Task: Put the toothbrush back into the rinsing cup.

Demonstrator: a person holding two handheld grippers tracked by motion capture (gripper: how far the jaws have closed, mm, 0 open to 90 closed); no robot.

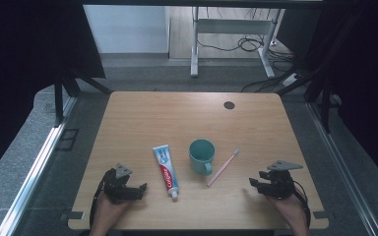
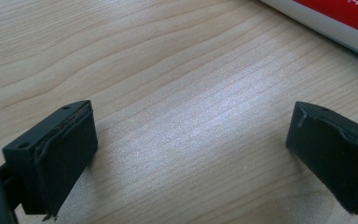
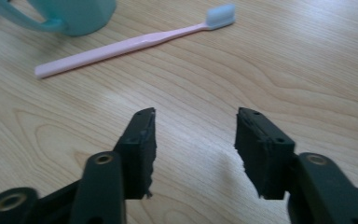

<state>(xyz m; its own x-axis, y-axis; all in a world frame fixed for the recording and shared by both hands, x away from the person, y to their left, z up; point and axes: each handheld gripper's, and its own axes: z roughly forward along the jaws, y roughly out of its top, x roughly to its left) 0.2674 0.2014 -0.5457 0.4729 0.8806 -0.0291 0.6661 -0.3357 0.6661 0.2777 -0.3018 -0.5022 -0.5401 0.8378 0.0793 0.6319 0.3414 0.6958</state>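
- Right gripper sits low over the desk near the front right corner, jaws partway apart with nothing but bare wood between them. No contact with anything yet.
- From the right gripper view, its jaws point roughly toward the pink toothbrush, which lies just ahead and a bit off to the left of them. My guess is that's what it's lining up for, since it's the nearest thing on that side.
- Left gripper rests near the front left of the desk, jaws spread wide and empty. In the left gripper view the toothpaste tube only clips the top right corner, so it's close by but not between the jaws.
- Looks like each hand is parked beside the item it would most naturally go for: left by the toothpaste, right by the toothbrush. Just my read though.
- Toothbrush: slim pale pink handle, white bristle head, lying flat on the desk at a diagonal, head pointing away from the person. Its handle end is near the teal mug, and I can't tell if they actually touch.
- Being so thin and flat on the wood, I reckon it needs the jaws brought right down to the surface to pinch it.
- Mug stands upright in the middle, handle facing the person; the toothpaste lies flat to its left, cap toward the front edge.
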